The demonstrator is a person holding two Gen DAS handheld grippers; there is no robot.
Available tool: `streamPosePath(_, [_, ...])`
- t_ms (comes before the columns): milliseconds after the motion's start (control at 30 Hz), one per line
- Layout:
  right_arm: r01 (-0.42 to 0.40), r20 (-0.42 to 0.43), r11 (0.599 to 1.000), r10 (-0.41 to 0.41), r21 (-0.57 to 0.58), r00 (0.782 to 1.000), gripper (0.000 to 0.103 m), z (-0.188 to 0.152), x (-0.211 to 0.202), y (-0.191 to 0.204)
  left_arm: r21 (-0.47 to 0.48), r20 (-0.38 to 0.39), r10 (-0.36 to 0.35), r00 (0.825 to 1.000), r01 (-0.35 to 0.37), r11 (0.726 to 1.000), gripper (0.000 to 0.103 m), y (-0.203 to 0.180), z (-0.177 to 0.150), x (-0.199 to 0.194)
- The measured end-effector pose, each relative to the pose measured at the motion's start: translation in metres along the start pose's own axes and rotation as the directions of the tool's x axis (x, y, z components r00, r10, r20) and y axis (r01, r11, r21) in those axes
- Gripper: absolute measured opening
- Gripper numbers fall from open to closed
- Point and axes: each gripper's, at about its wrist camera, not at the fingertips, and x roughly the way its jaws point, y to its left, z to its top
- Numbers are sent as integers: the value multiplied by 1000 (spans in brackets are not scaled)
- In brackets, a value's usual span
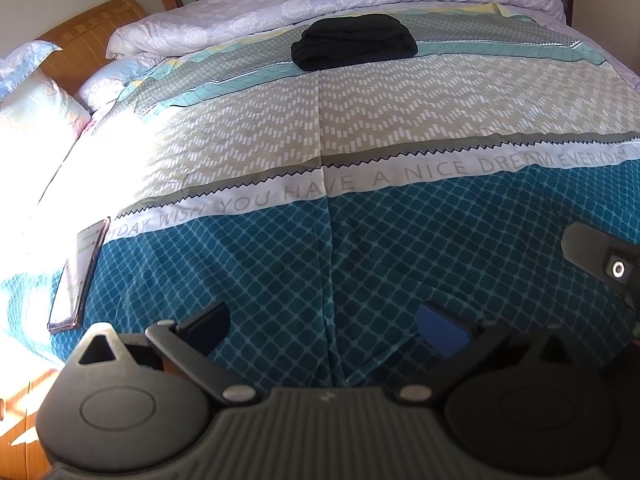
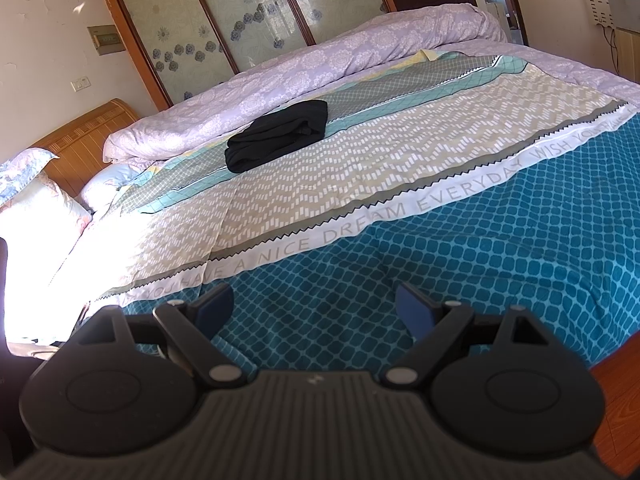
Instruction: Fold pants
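Sunlit bed (image 1: 360, 128) fills the left wrist view, spread with a sheet in bands: teal lattice nearest me, a white strip of lettering, a beige zigzag band, grey-green stripes beyond. Pants (image 1: 354, 42), black, lie folded into a compact bundle on the far stripes, just in front of a rolled lilac quilt (image 1: 320, 0). Phone (image 1: 80, 276) lies flat on the sheet at left, near the bed's edge, partly in glare. Pillow (image 1: 36, 100) at far left, against a wooden headboard (image 1: 92, 36). My left claw (image 1: 324, 324) hangs over the teal lattice, jaws wide apart, nothing between them; well apart from the pants. Part of my right claw's body shows at the right edge.

Right wrist view: same bed (image 2: 400, 152), seen at a slant. Pants (image 2: 280, 134) rest across the boundary of stripes and beige band, close beside the quilt (image 2: 300, 68). Behind it, sliding doors (image 2: 248, 16) with flower-patterned frosted panes; a wall switch (image 2: 81, 85) left of them; headboard (image 2: 80, 136) and pillow (image 2: 40, 200) at left. My right claw (image 2: 316, 308) is spread wide over the teal lattice near the bed's edge, holding nothing. Wood floor (image 2: 620, 380) shows at lower right.
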Motion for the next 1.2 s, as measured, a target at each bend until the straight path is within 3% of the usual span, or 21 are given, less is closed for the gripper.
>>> streamPosePath(1200, [1, -2, 1000, -1, 0, 1000, 90, -1, 0, 0, 2, -17, -13, 1000, 13, 1000, 103, -1, -1, 1])
